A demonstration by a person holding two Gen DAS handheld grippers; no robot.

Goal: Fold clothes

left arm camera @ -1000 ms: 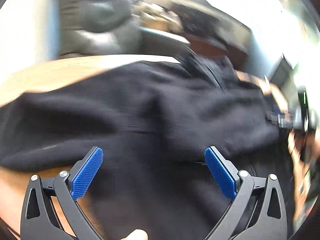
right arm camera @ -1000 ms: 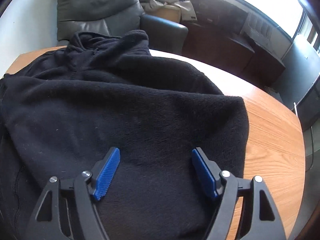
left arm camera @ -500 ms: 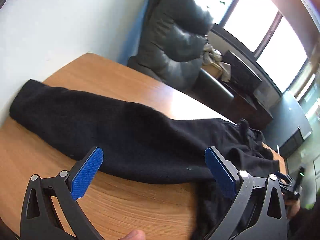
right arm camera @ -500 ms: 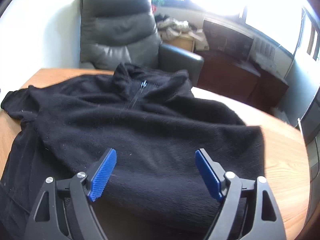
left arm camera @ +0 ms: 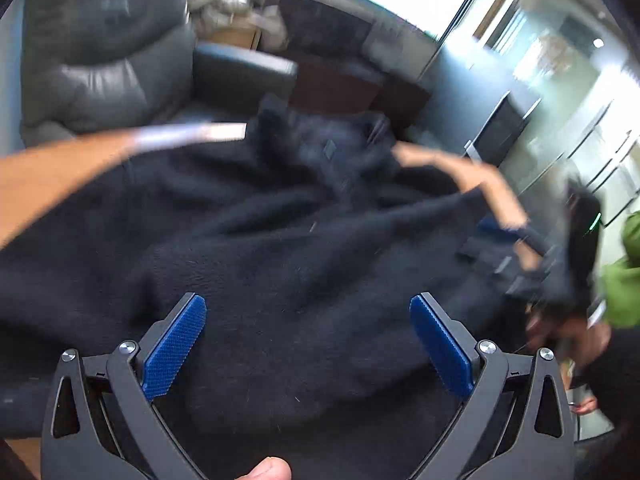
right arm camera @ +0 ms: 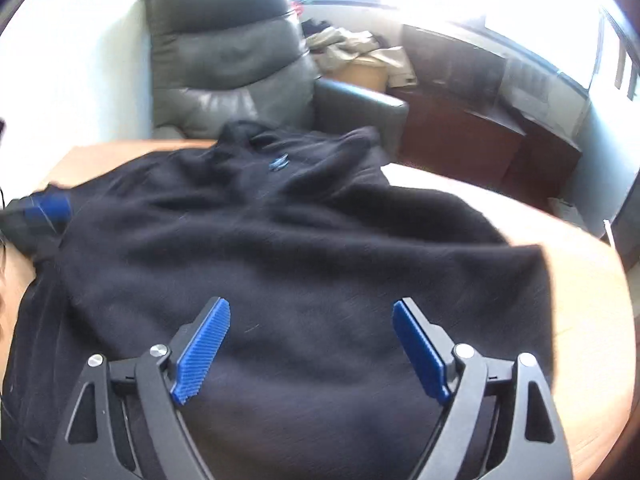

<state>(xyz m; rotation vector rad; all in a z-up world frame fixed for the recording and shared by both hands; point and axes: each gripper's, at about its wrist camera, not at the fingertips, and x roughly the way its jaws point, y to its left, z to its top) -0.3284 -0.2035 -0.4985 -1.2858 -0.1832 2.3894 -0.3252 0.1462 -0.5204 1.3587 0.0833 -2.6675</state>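
One black fleece (right arm camera: 304,264) lies spread over the wooden bench (right arm camera: 580,320). The left gripper (left arm camera: 308,344) and right gripper (right arm camera: 310,344) hover above it, jaws wide apart, empty. One grey armchair (right arm camera: 224,64) stands behind the bench.

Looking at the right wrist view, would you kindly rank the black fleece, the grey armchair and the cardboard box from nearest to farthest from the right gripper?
1. Black fleece: directly under the open right gripper, spread over the table.
2. Grey armchair: behind the table, left of centre.
3. Cardboard box: farther back, right of the armchair, under piled cloth.
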